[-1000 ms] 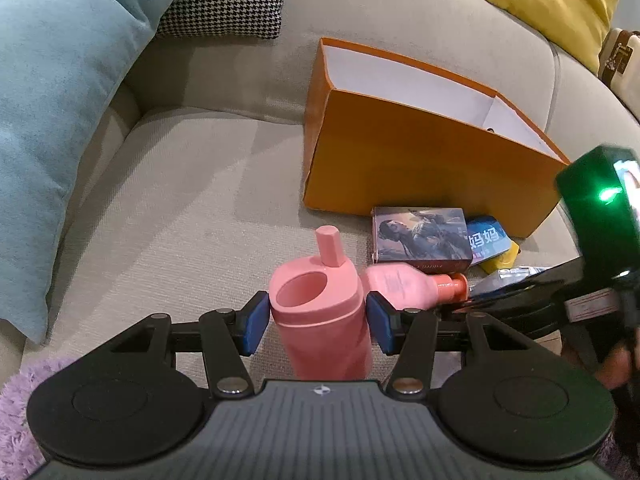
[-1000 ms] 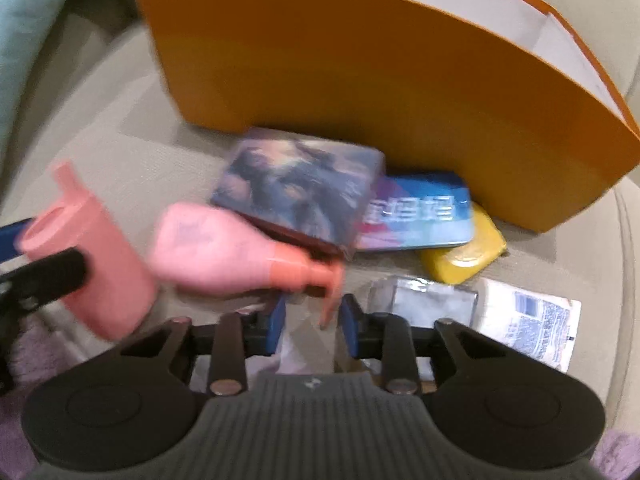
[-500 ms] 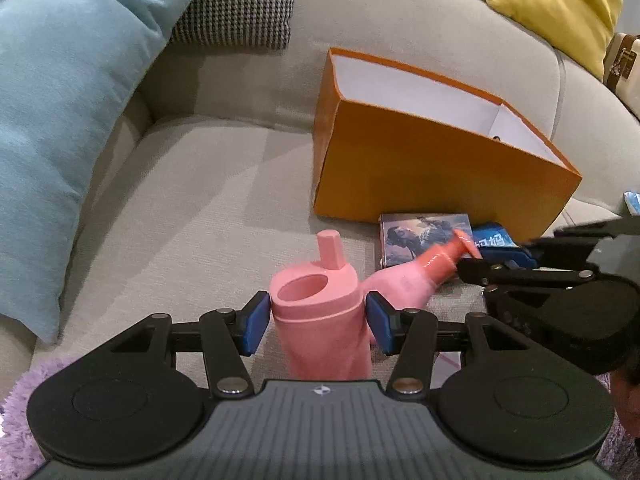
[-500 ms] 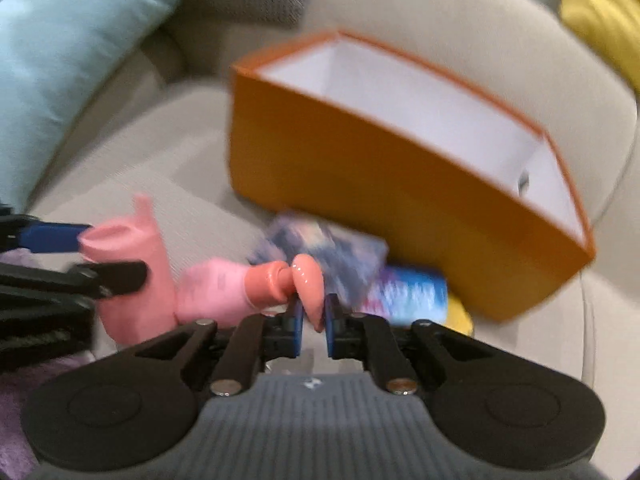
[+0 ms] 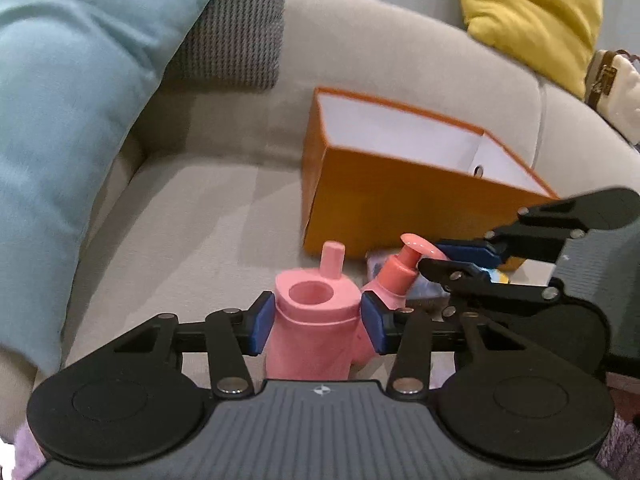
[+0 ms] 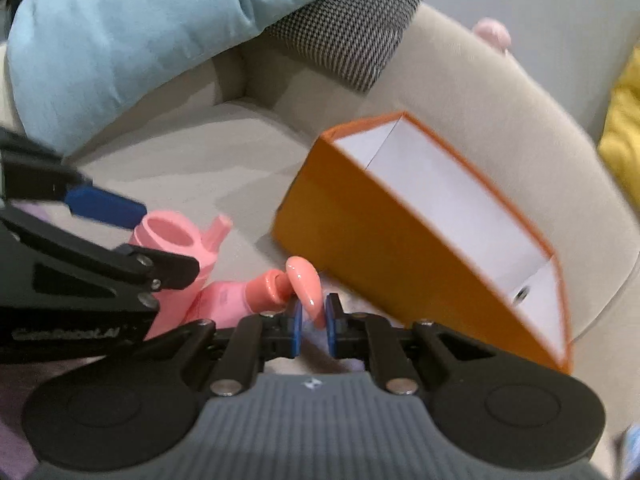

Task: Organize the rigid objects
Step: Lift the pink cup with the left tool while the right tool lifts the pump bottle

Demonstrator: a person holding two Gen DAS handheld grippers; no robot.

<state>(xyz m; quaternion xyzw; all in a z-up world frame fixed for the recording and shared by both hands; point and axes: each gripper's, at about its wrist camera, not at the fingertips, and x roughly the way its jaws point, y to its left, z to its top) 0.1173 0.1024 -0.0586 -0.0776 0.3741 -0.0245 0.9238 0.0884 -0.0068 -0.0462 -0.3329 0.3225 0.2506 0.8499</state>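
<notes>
My left gripper [image 5: 317, 322] is shut on a pink cup with a spout [image 5: 310, 320] and holds it upright above the sofa seat. The cup also shows in the right wrist view [image 6: 176, 248]. My right gripper [image 6: 313, 322] is shut on the nozzle of a pink pump bottle [image 6: 298, 280], whose body [image 6: 218, 300] hangs to the left against the cup. In the left wrist view the pump bottle [image 5: 396, 272] leans beside the cup, with the right gripper [image 5: 456, 262] on its head. An open orange box [image 5: 408, 184] with a white inside stands behind, also in the right wrist view [image 6: 400, 240].
A beige sofa seat [image 5: 192, 216] lies below. A light blue cushion [image 5: 68, 120] and a houndstooth cushion [image 5: 236, 32] stand at the left back. A yellow cushion [image 5: 532, 16] is at the back right. Small items [image 5: 496, 276] lie in front of the box, mostly hidden.
Both grippers have risen with their objects. The pump bottle has been lifted off the seat by its nozzle and tilted up. The box now looks lower and farther away.
</notes>
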